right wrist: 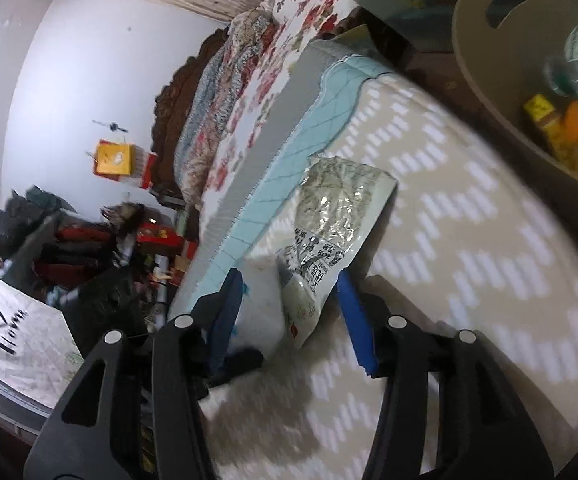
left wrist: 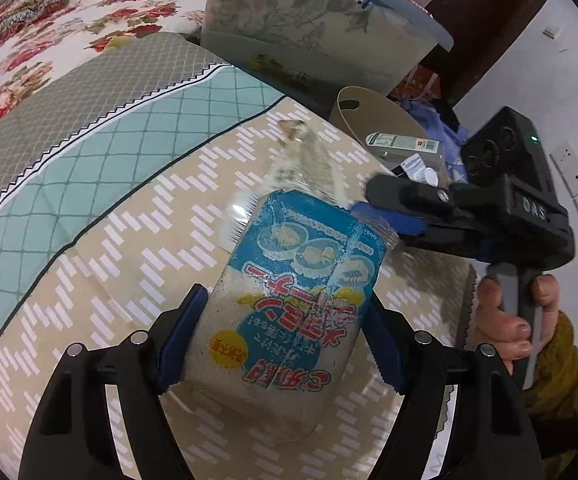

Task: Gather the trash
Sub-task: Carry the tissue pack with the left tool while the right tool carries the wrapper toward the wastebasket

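Note:
A blue-and-white printed packet (left wrist: 289, 280) stands between the blue pads of my left gripper (left wrist: 285, 296), which press on both its sides just above the bed. My right gripper (left wrist: 369, 204) comes in from the right, its tips at the packet's far top corner. Beyond it lies a blurred, crinkly clear wrapper (left wrist: 301, 160). In the right wrist view that printed wrapper (right wrist: 337, 216) hangs between the spread fingers of my right gripper (right wrist: 289, 280), and neither pad presses on it. A white block (right wrist: 261, 304) sits by the left pad. A beige bin (right wrist: 509, 120) with a handle slot holds several pieces of trash.
The bed carries a beige quilt with white dashes (left wrist: 129, 260), a teal-edged cover and a floral blanket (left wrist: 49, 40). A clear storage box with blue handles (left wrist: 309, 20) stands behind the bin (left wrist: 369, 108). A hand (left wrist: 505, 320) grips the right gripper's handle. Clutter lines the far wall.

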{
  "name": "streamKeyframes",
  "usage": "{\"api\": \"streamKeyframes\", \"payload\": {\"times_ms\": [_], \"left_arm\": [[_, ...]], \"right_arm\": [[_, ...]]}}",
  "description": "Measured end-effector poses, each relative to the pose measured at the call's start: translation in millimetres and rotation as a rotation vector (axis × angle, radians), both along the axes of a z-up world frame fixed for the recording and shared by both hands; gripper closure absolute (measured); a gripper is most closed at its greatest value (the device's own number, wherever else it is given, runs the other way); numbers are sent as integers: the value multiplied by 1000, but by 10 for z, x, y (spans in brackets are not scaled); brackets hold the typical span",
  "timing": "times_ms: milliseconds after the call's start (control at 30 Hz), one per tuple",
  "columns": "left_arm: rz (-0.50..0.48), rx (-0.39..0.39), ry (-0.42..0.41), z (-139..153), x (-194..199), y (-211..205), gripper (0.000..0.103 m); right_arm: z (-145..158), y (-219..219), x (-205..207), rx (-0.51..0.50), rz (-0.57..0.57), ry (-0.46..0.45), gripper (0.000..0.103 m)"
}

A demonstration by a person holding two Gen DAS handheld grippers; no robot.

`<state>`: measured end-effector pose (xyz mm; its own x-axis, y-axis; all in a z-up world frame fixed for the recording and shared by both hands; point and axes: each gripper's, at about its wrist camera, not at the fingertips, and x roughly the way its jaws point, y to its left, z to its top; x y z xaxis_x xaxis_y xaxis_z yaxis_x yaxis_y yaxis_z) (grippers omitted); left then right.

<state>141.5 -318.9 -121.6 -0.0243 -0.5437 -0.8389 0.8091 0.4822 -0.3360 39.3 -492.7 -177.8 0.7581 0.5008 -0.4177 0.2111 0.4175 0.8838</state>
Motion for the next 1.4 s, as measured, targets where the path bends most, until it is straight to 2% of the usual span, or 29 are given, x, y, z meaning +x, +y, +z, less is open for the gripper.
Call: {"api": "streamKeyframes", "payload": {"times_ms": [67, 133, 233, 333, 433, 467, 600, 667, 767, 833, 933, 1200, 1267, 1333, 1400], "left_arm": [[-6, -5, 5, 0, 1, 6, 32], [-13, -12, 8, 1, 1, 16, 32], [-7, -41, 33, 1, 36, 63, 33], [0, -93, 71, 72, 100, 161, 33], [56, -196, 64, 327, 289, 280, 33], [87, -196, 58, 384, 379, 266, 33], [180, -47, -6, 334, 643, -3, 33], [200, 61, -58, 211, 735, -195, 34], [172, 183, -115, 22, 757, -398, 35], [134, 225, -170, -21, 662, -482, 35], [101, 235, -146, -22, 595, -496, 40], [30, 242, -190, -31, 330, -550, 40], [18, 236, -192, -33, 302, -570, 40], [18, 217, -167, -23, 319, -577, 40], [20, 205, -142, -14, 355, -563, 40]], "right_arm": [[-49, 20, 76, 51, -5, -25, 55], [-117, 42, 133, 89, -3, -28, 66], [-126, 41, 117, 94, -28, -28, 74], [-116, 13, 73, 85, -42, -23, 75], [-97, -22, 54, 73, -52, -10, 75], [-94, -29, 51, 77, -54, -4, 75], [-91, -40, 2, 71, -69, 22, 73], [-81, -15, -32, 56, -67, 32, 73], [-49, 51, -18, 9, -51, 48, 73], [-42, 77, 30, -9, -46, 52, 73], [-23, 86, 110, -43, -71, 55, 73], [-6, 101, 184, -109, -107, 27, 71], [-2, 96, 180, -79, -109, -22, 65], [0, 51, 176, -15, -108, -126, 61], [-17, 11, 193, -13, -116, -149, 60]]}}
